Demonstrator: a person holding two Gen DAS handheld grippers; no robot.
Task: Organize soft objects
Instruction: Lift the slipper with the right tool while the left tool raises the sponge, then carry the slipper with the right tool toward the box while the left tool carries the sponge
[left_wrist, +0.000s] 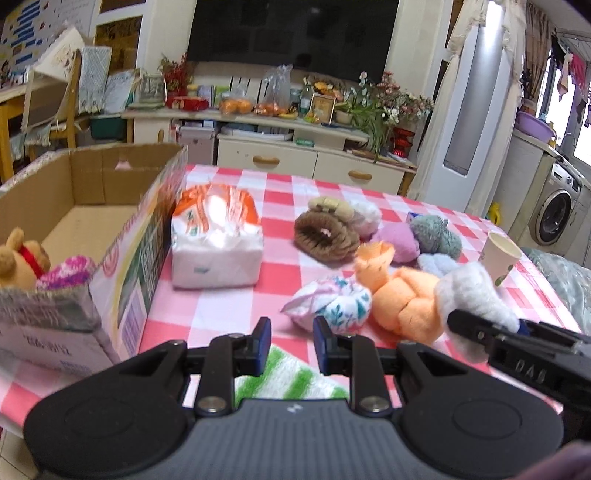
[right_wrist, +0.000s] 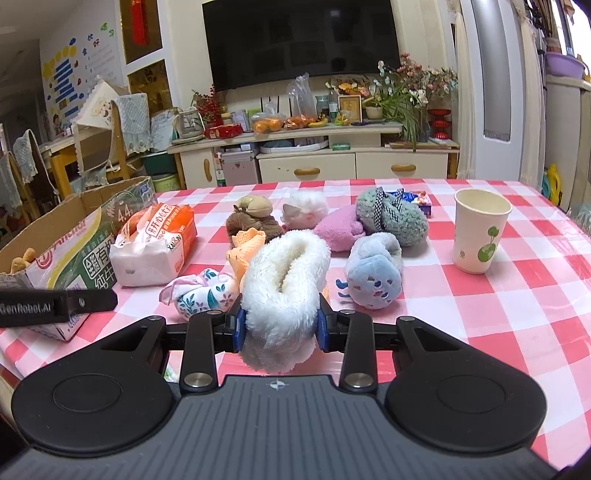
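White fluffy slipper (right_wrist: 282, 291) pinched in right gripper (right_wrist: 281, 325), one paper cup (right_wrist: 478, 236), one cardboard box (left_wrist: 88, 221)

tablecloth (right_wrist: 480, 314): pink-white check | slipper (right_wrist: 284, 280): white | towel (left_wrist: 291, 376): green-white stripes

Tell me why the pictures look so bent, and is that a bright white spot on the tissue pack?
Both views come through fisheye lenses, so straight lines bow toward the edges. In the left wrist view, glare whitens the top of the tissue pack, and the cardboard box beside it is smeared by blur. The right wrist view is sharper: the print on the paper cup is crisp.
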